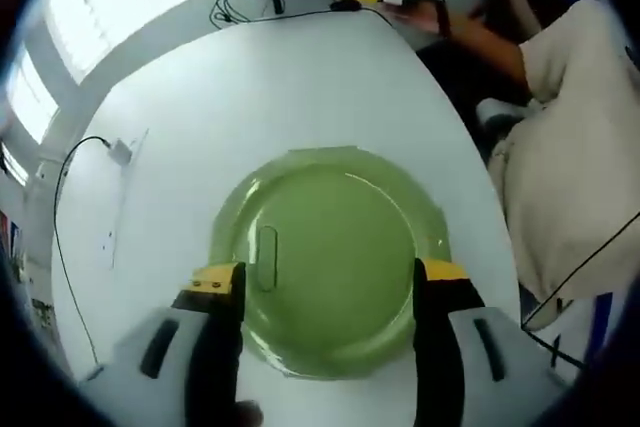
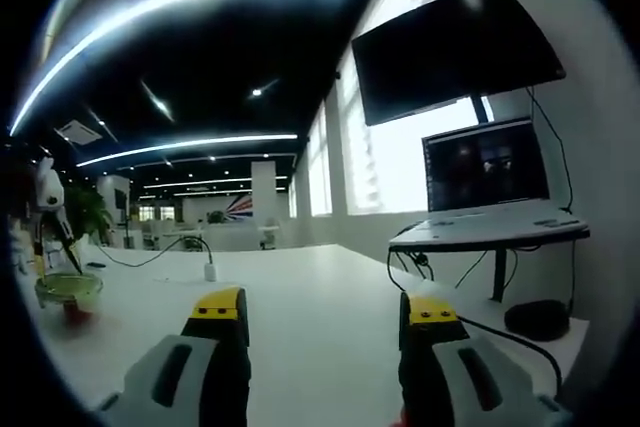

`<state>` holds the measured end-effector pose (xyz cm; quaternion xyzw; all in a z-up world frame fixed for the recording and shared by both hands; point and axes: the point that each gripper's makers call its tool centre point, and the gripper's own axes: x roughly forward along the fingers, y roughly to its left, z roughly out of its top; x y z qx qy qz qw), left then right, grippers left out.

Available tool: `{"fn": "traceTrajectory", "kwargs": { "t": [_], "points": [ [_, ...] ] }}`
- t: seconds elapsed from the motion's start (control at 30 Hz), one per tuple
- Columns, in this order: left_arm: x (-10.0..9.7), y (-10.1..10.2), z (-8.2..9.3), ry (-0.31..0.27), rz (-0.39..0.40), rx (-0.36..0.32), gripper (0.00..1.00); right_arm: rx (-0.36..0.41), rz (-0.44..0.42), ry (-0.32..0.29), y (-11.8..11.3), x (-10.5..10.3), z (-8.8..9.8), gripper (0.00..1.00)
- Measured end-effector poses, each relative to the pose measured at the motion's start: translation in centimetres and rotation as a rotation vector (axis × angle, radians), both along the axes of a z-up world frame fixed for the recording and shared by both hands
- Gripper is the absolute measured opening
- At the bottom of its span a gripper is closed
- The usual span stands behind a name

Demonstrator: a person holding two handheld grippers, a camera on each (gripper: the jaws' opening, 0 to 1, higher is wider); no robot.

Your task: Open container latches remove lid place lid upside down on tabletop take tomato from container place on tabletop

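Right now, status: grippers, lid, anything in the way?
Left gripper open, jaws either side of the green lid above the table. Right gripper open, empty, level over the table. Cable off to the side, not in the way.

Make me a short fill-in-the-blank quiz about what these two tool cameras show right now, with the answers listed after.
1. The round lid between the left tool's jaws is ____ in colour.
2. The lid is above a ____ table.
3. The right tool's jaws are open and hold ____.
4. In the right gripper view, a laptop sits below a dark wall-mounted ____.

Answers: green; white; nothing; screen
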<state>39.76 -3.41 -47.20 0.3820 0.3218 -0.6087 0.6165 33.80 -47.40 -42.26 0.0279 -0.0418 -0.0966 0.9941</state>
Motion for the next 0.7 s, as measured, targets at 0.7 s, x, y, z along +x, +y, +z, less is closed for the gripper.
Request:
{"fn": "traceTrajectory", "kwargs": {
  "t": [0.7],
  "points": [
    [-0.35,-0.51,-0.85,0.052,0.001,0.114,0.67,0.011,-0.011,-0.007,-0.75,-0.42,-0.03,0.54]
  ]
}}
